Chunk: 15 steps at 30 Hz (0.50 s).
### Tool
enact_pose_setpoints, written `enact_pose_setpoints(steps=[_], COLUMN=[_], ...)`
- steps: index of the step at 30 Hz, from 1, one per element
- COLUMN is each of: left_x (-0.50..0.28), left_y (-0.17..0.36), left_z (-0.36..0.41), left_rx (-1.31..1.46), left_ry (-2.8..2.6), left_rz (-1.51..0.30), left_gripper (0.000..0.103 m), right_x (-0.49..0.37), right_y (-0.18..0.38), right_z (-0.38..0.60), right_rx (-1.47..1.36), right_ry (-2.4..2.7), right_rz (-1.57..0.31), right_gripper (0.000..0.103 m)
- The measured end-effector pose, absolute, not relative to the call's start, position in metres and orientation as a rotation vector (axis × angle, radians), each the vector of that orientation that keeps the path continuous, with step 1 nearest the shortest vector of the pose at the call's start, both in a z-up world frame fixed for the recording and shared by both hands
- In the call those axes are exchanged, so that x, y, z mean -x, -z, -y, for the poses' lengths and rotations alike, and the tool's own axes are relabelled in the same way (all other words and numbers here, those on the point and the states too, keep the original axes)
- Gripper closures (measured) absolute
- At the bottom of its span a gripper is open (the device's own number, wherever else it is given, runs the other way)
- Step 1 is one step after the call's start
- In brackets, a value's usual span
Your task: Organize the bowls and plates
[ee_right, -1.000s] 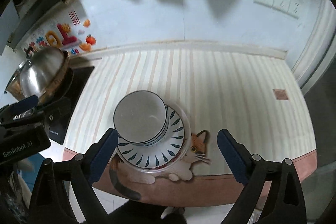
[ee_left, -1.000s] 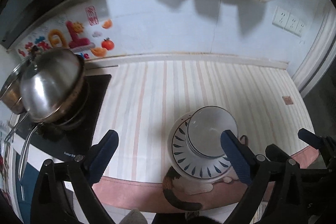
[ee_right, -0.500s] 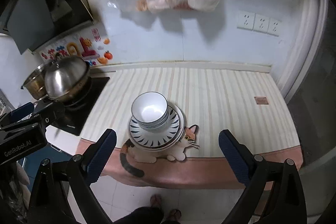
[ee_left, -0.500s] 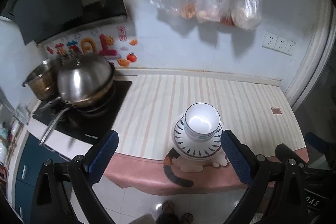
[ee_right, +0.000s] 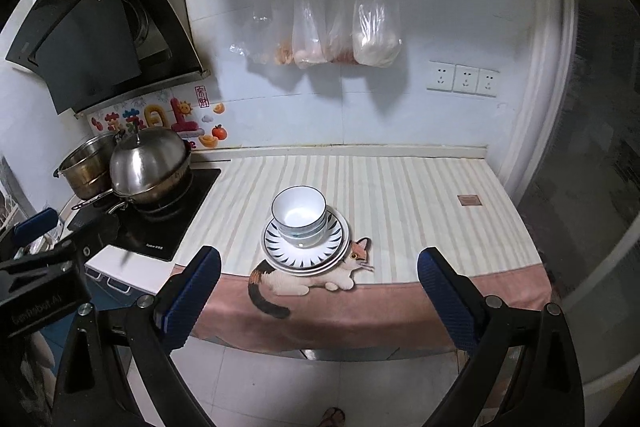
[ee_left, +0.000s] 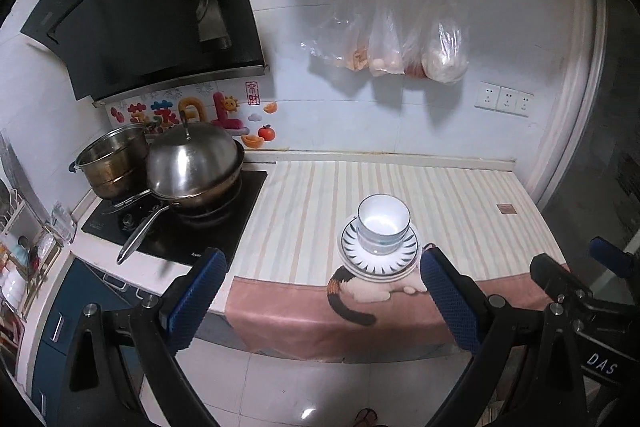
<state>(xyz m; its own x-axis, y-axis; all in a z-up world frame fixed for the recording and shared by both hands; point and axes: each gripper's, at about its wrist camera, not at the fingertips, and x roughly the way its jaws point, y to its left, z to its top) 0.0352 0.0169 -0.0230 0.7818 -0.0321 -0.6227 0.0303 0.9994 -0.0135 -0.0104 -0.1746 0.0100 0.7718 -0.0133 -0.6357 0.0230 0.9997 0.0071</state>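
Observation:
White bowls with dark rims [ee_left: 383, 225] [ee_right: 299, 215] sit nested on a stack of white plates with dark petal marks [ee_left: 378, 261] [ee_right: 306, 253], near the front edge of the striped counter mat [ee_left: 320, 203] [ee_right: 400, 207]. My left gripper [ee_left: 320, 301] is open and empty, held well back from the counter, over the floor. My right gripper [ee_right: 318, 295] is open and empty too, also back from the counter. The right gripper's body shows at the right of the left wrist view [ee_left: 580, 299].
A lidded steel wok [ee_left: 192, 167] [ee_right: 148, 167] and a steel pot [ee_left: 110, 163] stand on the black hob [ee_left: 176, 223] at the left. Plastic bags [ee_left: 400, 43] hang on the wall. Sockets [ee_right: 464, 79] are at the right. A pale tiled floor [ee_right: 320, 387] lies below.
Both grippers have pulled back and up from the dish stack, which now looks small and far. The bowls and plates have not moved. Both stay open.

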Motion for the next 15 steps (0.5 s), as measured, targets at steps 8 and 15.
enact_pose_setpoints(steps=[8, 15], left_x=[-0.003, 0.016], left_y=[0.022, 0.02], left_z=[-0.039, -0.044], left_rx=[0.005, -0.004], left_ry=[0.063, 0.074], left_rz=[-0.66, -0.64], left_gripper=[0.003, 0.003], right_x=[0.059, 0.08], right_y=[-0.02, -0.022], right_z=[0.147, 0.136], right_rx=[-0.008, -0.011], right_ry=[0.049, 0.07], right_rz=[-0.655, -0.641], right_gripper=[0.002, 0.002])
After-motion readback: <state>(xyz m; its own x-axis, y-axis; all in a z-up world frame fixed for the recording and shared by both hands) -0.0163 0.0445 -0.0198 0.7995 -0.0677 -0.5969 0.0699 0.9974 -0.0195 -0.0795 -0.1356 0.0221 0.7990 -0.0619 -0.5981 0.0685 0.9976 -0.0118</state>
